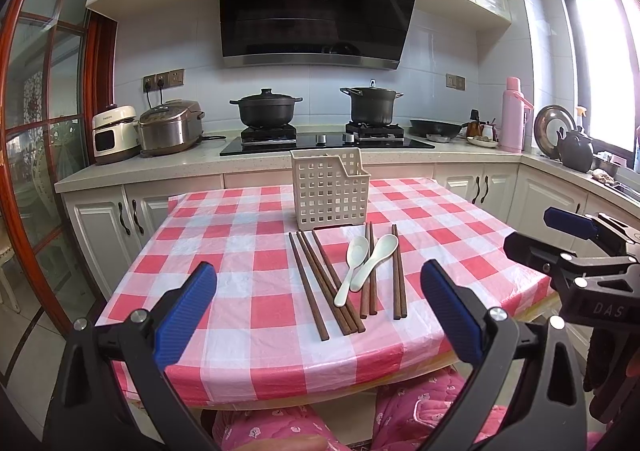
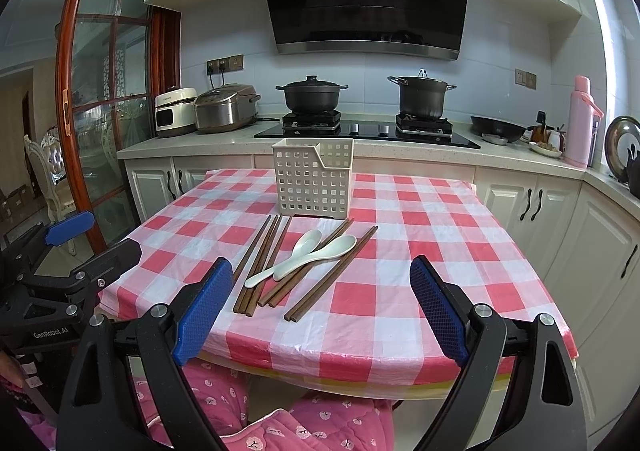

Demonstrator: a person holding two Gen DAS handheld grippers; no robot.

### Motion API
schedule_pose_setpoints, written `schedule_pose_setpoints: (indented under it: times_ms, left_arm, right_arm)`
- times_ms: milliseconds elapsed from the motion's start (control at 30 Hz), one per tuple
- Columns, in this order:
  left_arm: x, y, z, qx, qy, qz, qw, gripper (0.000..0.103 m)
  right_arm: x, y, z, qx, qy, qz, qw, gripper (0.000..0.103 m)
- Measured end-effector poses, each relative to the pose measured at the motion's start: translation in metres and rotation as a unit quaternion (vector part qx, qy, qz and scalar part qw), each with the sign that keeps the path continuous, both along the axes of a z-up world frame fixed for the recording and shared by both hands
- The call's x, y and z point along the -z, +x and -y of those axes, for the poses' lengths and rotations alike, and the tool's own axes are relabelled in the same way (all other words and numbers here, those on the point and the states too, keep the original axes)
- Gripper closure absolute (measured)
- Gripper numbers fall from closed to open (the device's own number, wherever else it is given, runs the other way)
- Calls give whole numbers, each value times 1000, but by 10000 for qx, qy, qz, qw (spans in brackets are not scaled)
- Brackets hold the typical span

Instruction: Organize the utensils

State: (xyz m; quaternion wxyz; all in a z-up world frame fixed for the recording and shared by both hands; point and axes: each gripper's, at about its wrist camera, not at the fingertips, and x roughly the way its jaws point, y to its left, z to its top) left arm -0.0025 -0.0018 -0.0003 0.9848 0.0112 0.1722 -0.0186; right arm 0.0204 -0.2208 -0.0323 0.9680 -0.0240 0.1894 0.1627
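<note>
On the checked tablecloth (image 1: 248,307) the chopsticks (image 1: 320,283) and two white spoons (image 2: 316,253) lie loose before the empty basket (image 1: 328,191), both the left gripper (image 1: 320,315) and right gripper (image 2: 322,311) spread wide and empty, so pinch one spoon mid-handle first, since they overlap the sticks.

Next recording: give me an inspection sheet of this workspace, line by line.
Surface: table under a pink checked cloth.
Job's things: white basket upright, looks empty; brown chopsticks lying loose before it; two white spoons on top of them.
Clutter: nothing seen on the table.
Grippers: left gripper open, empty; right gripper open, empty; both short of the utensils.
Cables: plugs in the wall sockets.
Surroundings: stove with two black pots, rice cooker, pink flask.
</note>
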Motion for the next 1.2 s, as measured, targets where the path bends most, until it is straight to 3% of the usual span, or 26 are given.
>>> schedule_pose_setpoints:
  times_ms: [1200]
  left_arm:
    - [0,-1,1,0,3,-2,10000,5]
  right_arm:
    - [0,0,0,4,29,-46,10000,18]
